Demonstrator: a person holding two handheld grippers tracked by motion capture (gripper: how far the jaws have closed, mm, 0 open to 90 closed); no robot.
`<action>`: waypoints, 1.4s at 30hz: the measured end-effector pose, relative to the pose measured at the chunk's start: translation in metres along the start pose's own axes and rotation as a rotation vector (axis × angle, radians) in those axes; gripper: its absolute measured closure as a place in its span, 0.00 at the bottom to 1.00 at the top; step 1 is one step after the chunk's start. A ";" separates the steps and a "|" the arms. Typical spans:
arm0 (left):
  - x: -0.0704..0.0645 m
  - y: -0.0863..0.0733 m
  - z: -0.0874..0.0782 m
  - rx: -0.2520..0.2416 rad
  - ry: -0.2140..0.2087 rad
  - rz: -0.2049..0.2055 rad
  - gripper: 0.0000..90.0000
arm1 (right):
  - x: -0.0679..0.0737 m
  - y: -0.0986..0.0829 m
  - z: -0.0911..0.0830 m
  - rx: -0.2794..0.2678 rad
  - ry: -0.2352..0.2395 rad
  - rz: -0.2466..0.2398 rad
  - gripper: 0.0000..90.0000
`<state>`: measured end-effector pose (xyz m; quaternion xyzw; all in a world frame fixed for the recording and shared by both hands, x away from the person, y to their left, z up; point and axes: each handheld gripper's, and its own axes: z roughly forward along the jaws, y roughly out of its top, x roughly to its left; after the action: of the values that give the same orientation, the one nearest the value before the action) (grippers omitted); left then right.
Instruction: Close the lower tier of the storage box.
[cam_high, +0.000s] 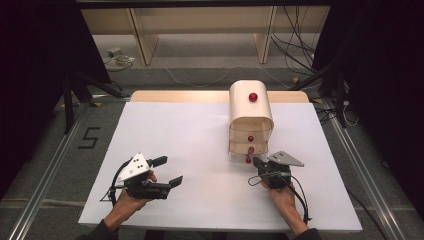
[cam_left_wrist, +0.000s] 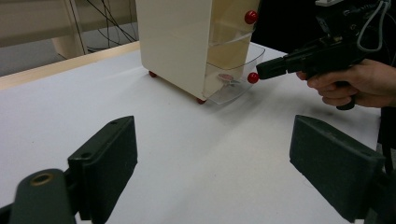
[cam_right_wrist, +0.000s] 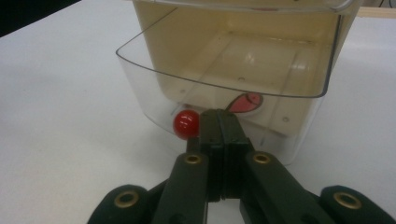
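A white sheet covers the table (cam_high: 165, 130), with dark floor and cables behind. At right of centre in the high view stands the cream drawer cabinet (cam_high: 251, 107). Its bottom drawer (cam_right_wrist: 224, 79), clear plastic, is pulled partly out towards you. Your right gripper (cam_right_wrist: 219, 116) sits at the drawer's front with its jaws pressed together, tips just beside the red knob (cam_right_wrist: 187, 124); whether they touch it is hard to tell from here. Your left gripper (cam_left_wrist: 210, 163), lower left in the high view, rests with jaws wide apart and empty. Expect the drawer to be light, thin-walled and slick, and the cabinet likely to slide. Take hold at the knob, gently, and pull straight.
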<state>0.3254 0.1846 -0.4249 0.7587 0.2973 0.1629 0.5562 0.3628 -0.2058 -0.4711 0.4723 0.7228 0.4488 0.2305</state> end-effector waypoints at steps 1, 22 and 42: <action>0.000 0.000 0.000 0.000 0.000 0.000 0.16 | 0.000 0.000 0.000 -0.001 -0.001 0.000 1.00; 0.000 0.000 0.000 -0.003 0.000 0.000 0.16 | 0.000 0.000 0.005 -0.012 -0.019 -0.006 1.00; 0.000 0.000 0.000 -0.003 0.000 0.003 0.16 | -0.001 0.001 0.010 -0.024 -0.040 -0.011 1.00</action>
<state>0.3255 0.1850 -0.4245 0.7584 0.2961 0.1640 0.5570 0.3711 -0.2019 -0.4755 0.4745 0.7152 0.4466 0.2527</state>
